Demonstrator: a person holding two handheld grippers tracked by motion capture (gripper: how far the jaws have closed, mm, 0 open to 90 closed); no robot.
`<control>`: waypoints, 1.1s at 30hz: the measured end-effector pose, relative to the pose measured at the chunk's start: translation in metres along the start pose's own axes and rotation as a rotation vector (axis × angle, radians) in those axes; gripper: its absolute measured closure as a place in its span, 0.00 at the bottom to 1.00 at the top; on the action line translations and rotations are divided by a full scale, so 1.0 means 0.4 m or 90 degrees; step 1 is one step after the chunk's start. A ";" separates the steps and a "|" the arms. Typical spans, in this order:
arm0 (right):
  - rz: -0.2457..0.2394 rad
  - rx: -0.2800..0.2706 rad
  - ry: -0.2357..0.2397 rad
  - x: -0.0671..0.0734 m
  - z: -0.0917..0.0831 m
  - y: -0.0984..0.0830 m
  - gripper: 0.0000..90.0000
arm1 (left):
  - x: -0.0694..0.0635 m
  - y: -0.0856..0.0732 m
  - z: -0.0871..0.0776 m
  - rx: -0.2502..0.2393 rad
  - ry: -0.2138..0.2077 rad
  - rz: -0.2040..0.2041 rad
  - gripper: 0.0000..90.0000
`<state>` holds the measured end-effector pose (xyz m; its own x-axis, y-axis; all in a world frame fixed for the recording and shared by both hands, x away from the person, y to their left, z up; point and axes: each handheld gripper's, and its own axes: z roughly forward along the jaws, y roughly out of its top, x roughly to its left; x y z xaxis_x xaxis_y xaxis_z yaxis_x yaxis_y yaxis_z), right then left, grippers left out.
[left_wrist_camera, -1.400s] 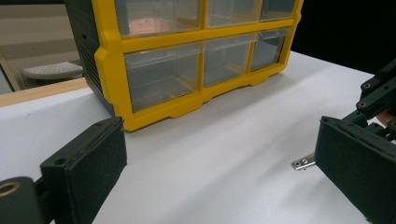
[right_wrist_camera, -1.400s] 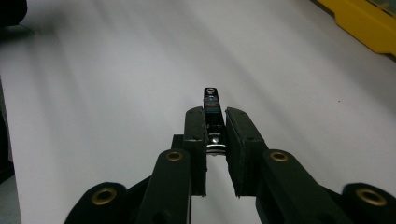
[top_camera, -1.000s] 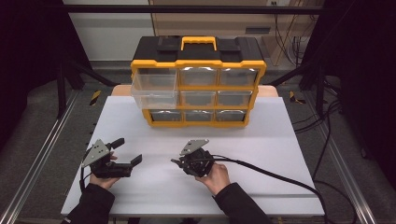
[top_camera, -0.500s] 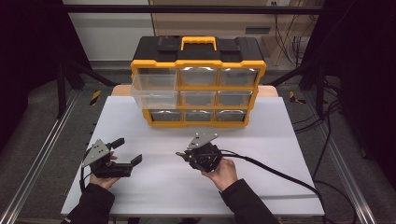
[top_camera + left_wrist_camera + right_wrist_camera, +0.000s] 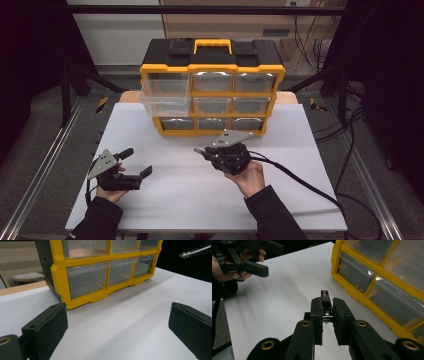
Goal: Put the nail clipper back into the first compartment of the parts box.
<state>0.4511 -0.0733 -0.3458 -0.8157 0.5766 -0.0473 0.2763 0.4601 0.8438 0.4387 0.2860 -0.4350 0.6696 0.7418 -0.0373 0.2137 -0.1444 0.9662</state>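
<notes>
desk: white desk (image 5: pixel 200 200), yellow-black drawer organizer (image 5: pixel 212 65) at far edge
drawer: top-left clear drawer (image 5: pixel 165 97) pulled out, likely the drop target
right tool (image 5: pixel 327 315): clamped on small dark metal part (image 5: pixel 325 298), held off the desk near organizer
left tool (image 5: pixel 134 162): jaws wide apart, nothing between, parked low at left

A white table (image 5: pixel 310 200) stands on grey floor (image 5: pixel 45 120) between dark frame posts (image 5: pixel 65 95), with a pale wall (image 5: pixel 115 35) behind and cables (image 5: pixel 350 145) at right.
</notes>
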 end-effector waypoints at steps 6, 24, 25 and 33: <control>0.000 -0.022 -0.007 -0.014 -0.033 0.023 0.88 | -0.001 -0.001 0.000 -0.001 0.000 -0.001 0.02; -0.016 -0.073 -0.016 -0.023 -0.105 0.111 0.88 | -0.001 -0.001 0.002 0.002 -0.001 0.000 0.02; -0.016 -0.078 -0.016 -0.024 -0.110 0.118 0.88 | -0.001 -0.001 0.001 0.002 -0.001 0.000 0.02; -0.024 -0.100 -0.020 -0.026 -0.136 0.166 0.88 | -0.001 -0.001 0.001 0.000 0.000 -0.001 0.02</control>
<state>0.4502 -0.0856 -0.2602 -0.8066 0.5834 -0.0947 0.1610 0.3710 0.9145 0.4386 0.2856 -0.4353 0.6699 0.7415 -0.0385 0.2147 -0.1438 0.9660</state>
